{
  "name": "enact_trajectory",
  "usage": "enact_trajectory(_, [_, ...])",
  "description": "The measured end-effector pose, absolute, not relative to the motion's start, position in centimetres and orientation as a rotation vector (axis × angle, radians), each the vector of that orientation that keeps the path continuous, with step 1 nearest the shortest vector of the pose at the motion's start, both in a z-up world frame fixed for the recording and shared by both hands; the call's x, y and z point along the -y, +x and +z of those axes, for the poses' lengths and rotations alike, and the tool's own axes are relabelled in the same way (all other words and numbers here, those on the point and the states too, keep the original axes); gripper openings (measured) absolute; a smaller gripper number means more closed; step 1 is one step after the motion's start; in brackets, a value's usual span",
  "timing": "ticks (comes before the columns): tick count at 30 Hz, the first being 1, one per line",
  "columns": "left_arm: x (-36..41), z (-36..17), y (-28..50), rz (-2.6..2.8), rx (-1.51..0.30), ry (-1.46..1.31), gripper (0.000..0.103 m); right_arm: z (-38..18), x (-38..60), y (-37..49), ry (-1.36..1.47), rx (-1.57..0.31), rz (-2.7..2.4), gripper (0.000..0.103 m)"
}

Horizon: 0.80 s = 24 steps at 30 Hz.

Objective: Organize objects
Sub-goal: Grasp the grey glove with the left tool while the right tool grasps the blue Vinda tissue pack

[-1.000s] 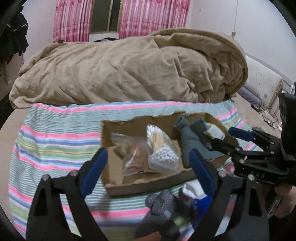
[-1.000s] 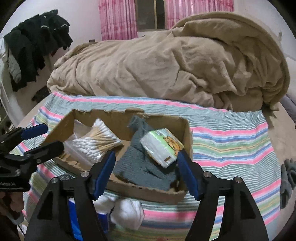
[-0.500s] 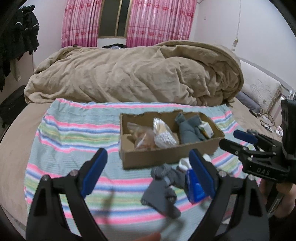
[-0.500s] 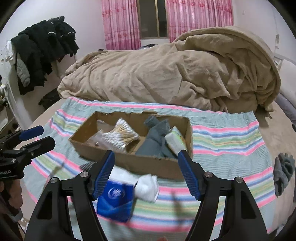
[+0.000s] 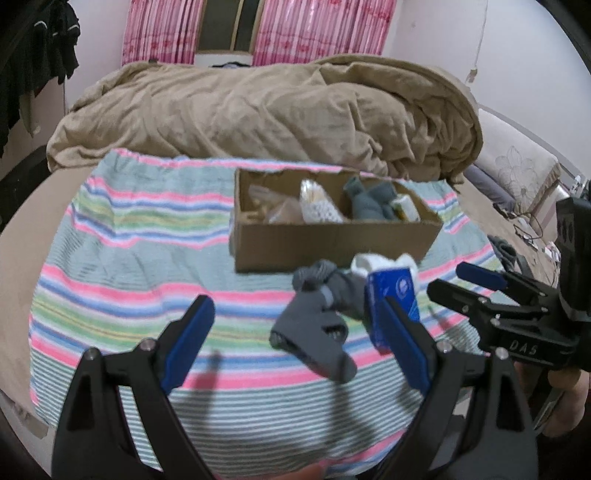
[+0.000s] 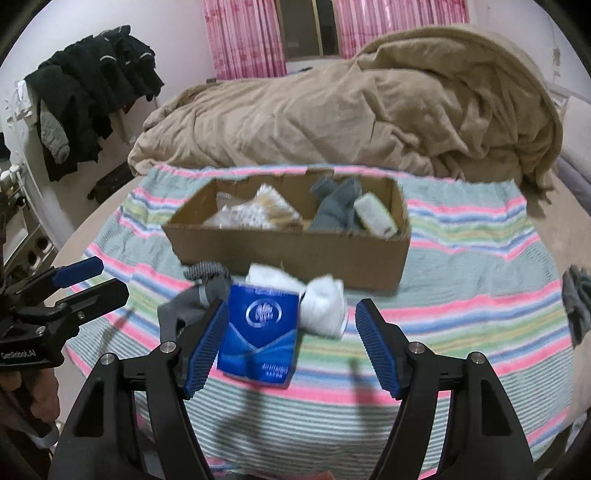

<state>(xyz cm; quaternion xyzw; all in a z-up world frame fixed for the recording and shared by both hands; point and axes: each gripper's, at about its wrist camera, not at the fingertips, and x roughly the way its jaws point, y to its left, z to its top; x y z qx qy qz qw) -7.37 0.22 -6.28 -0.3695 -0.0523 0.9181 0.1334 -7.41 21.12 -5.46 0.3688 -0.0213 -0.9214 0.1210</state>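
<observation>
A cardboard box (image 5: 332, 240) (image 6: 295, 247) sits on the striped cloth (image 5: 129, 258). It holds a cotton swab bag (image 6: 266, 210), a grey garment (image 6: 336, 206) and a tissue pack (image 6: 375, 216). In front of the box lie a grey sock (image 5: 314, 325) (image 6: 184, 306), a white sock (image 6: 325, 302) (image 5: 376, 264) and a blue tissue pack (image 6: 258, 332) (image 5: 393, 295). My left gripper (image 5: 295, 339) is open and empty, above the grey sock. My right gripper (image 6: 290, 343) is open and empty, above the blue pack and white sock.
A beige duvet (image 5: 277, 114) is heaped behind the box. Dark clothes (image 6: 85, 96) hang at the left wall. A grey item (image 6: 576, 299) lies at the cloth's right edge. Pink curtains (image 6: 240, 33) hang at the back. A pillow (image 5: 517, 166) lies at the right.
Both grippers have pulled back from the box and now hang over the socks and blue pack in front of it. Both stay open.
</observation>
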Motion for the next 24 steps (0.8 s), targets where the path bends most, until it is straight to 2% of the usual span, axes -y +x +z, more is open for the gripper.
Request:
enact_trajectory(15, [-1.8,-11.1,-9.6,2.593,0.078,-1.168,0.090,-9.8,-19.3,-8.6,1.195,0.080,-2.571,0.074])
enact_trajectory(19, [-2.0,-12.0,-10.4,2.583,0.062,-1.175,0.074,-10.6,-19.4,-9.5,1.227,0.136,-2.513,0.074])
enact_trajectory(22, [-2.4,-12.5,-10.7,2.576,0.045,-1.176,0.057,-10.9,-19.7,-10.0,1.237,0.165,-2.487,0.073])
enact_trajectory(23, [-2.6,-12.5,-10.7,2.576,0.041,-1.170,0.053,-10.9,-19.8,-10.1,1.236,0.175,-2.474,0.071])
enact_trajectory(24, [-2.7,-12.5,-10.7,2.573,0.038,-1.163,0.048,-10.9,-19.7,-10.1,1.234,0.181,-2.463,0.060])
